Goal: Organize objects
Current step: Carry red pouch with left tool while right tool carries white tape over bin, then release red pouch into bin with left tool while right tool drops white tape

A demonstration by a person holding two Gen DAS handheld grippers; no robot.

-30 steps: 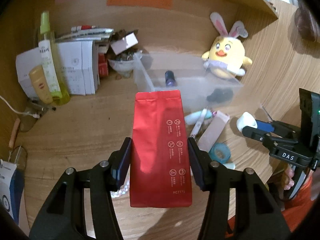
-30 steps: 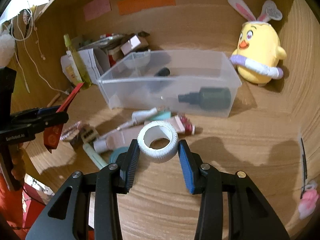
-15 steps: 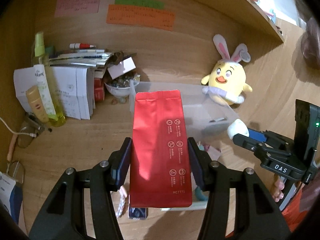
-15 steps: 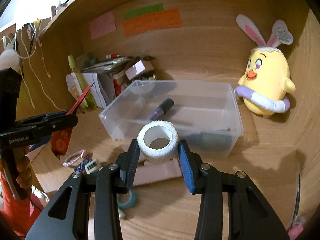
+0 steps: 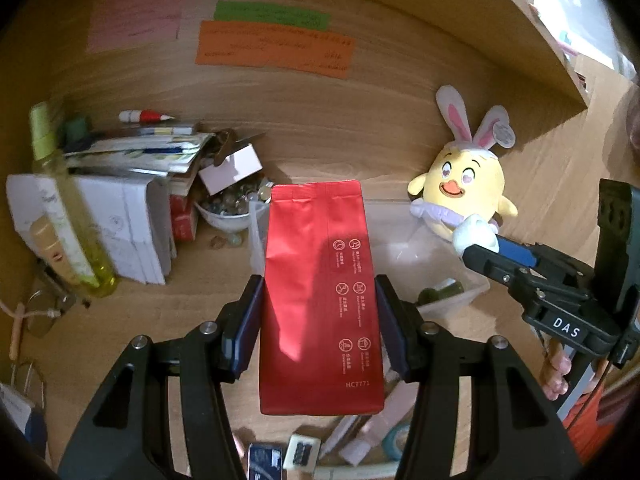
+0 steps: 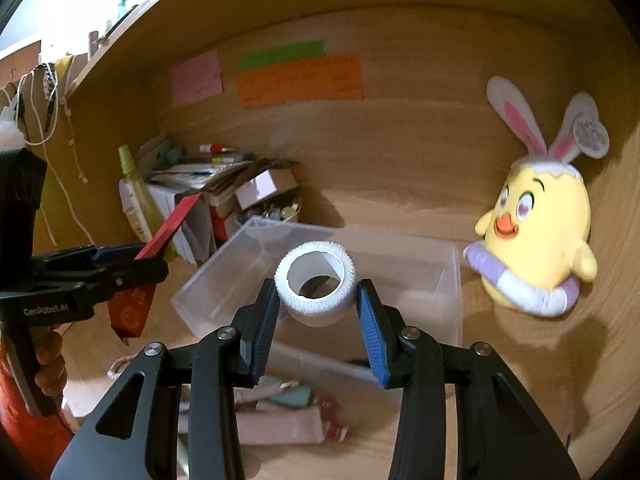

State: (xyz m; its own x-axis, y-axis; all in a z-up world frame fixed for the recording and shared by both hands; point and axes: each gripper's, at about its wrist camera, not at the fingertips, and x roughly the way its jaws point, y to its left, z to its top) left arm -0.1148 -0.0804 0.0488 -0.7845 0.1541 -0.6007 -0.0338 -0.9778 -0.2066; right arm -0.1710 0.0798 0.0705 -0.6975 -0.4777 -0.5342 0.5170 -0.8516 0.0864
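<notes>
Home study nook: wooden desk, sticky notes on back wall, paper stack, plush chick beyond tongs.

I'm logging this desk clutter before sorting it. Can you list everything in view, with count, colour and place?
Pouch: one, red, held upright in left gripper.
Tape roll: one, white, in right gripper, in front of the bin in view.
Bin: one, clear, mid-desk.
Plush chick: one, yellow, rabbit ears, right of bin.
Spray bottle: one, yellow-green, far left.
Paper stack: white, left rear.
Wall notes: three; pink, green, orange.
Left gripper: black, shut.
Right gripper: black, blue pads, shut.
</notes>
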